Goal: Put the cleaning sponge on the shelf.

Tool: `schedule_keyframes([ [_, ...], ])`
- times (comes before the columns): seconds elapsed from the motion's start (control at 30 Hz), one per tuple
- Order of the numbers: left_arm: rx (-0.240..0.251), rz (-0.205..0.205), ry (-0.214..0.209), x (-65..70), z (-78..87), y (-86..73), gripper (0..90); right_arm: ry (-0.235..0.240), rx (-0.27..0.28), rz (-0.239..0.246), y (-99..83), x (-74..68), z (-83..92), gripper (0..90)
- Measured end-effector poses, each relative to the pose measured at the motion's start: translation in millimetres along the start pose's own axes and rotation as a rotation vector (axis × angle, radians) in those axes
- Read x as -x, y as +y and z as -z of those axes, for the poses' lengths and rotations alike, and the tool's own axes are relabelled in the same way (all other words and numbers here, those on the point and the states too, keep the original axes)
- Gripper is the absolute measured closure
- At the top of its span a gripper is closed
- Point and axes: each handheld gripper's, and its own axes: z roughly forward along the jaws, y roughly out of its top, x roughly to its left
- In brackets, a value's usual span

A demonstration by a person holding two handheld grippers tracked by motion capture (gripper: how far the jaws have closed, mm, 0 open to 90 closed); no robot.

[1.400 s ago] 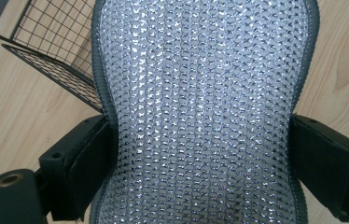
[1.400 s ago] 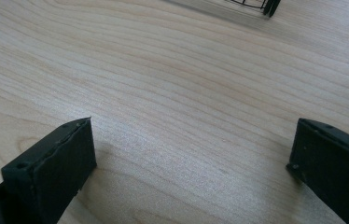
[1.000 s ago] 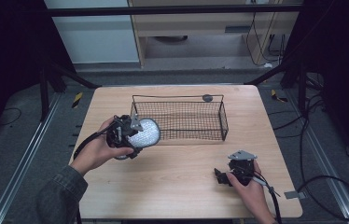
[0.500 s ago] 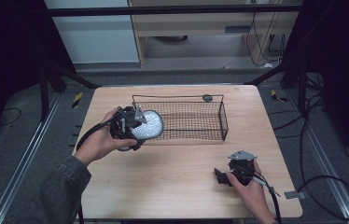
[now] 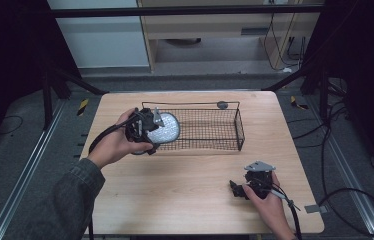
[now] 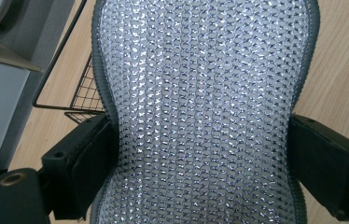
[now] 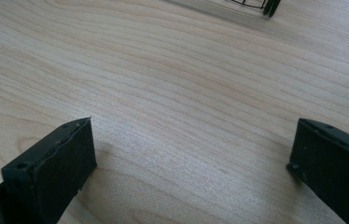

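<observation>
Up left, the left gripper clamps a silvery mesh pad at the wire basket's left end, above the table. Near the front right, the right gripper rests low, jaws apart.

No legible text, labels, nos. or signs anywhere in pics.

My work surface is a light wooden table with plain grain. A black wire basket sits directly on it toward twelve o'clock of centre, long side running nine to three. My right claw rests low at about five o'clock, near the front edge.
</observation>
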Motion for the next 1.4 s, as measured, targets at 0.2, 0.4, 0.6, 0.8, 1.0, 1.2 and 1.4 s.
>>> schedule_keyframes([
  [0.2, -0.009, -0.017, 0.008, -2.0, -2.9, 6.1, 10.1, 0.0, 0.0, 0.0, 0.0, 0.0, 0.0, 0.5],
  [0.4, -0.009, -0.033, 0.02, -2.2, -3.2, 10.9, 10.0, 0.0, 0.001, 0.001, 0.0, 0.1, -0.1, 0.5],
  [0.6, -0.013, -0.062, 0.041, -2.7, -5.0, 15.8, 10.0, 0.0, 0.0, 0.0, 0.0, 0.0, 0.0, 0.5],
  [0.8, -0.014, -0.073, 0.05, -5.5, -7.7, 18.7, 10.0, 0.0, 0.001, 0.001, 0.0, 0.1, -0.1, 0.5],
  [1.0, -0.009, -0.069, 0.058, -9.0, -11.0, 19.5, 9.9, -0.001, 0.001, 0.002, 0.0, 0.1, -0.1, 0.5],
  [1.2, -0.008, -0.082, 0.05, -10.2, -14.3, 20.7, 9.8, 0.0, 0.0, 0.001, 0.0, 0.1, 0.0, 0.5],
  [1.4, 0.01, -0.103, 0.044, -10.0, -18.7, 23.0, 9.7, 0.001, 0.0, 0.001, 0.1, 0.2, -0.1, 0.5],
])
